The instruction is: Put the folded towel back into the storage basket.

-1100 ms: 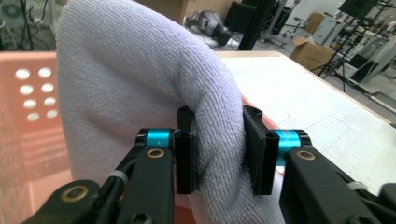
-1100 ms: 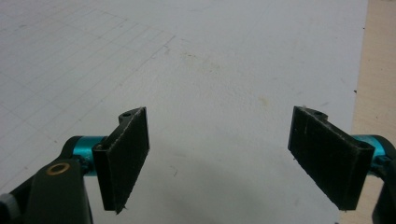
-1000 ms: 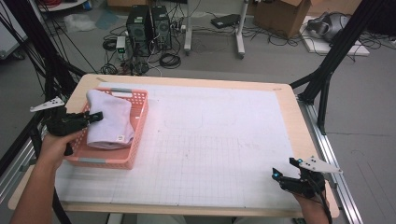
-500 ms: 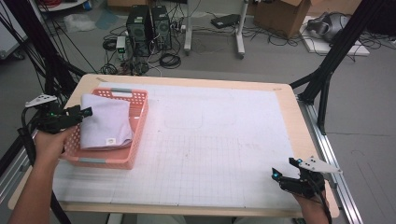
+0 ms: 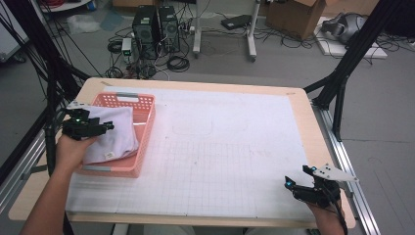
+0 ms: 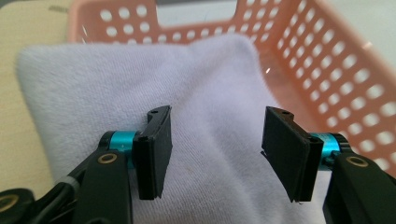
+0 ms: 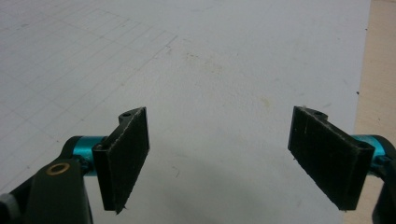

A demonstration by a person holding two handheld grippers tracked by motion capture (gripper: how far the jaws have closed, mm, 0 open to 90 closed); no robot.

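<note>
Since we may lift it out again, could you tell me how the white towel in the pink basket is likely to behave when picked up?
The white towel looks like soft terry with folds, so it will probably droop and unfold if pinched at one spot. It seems light, and its nap should give the pads good grip. It overhangs the pink basket rim, so dragging it could shift the light-looking basket.

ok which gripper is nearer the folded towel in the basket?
Left. The left gripper hangs open right at the white towel in the pink basket; the right gripper sits open at the table's near right corner.
</note>
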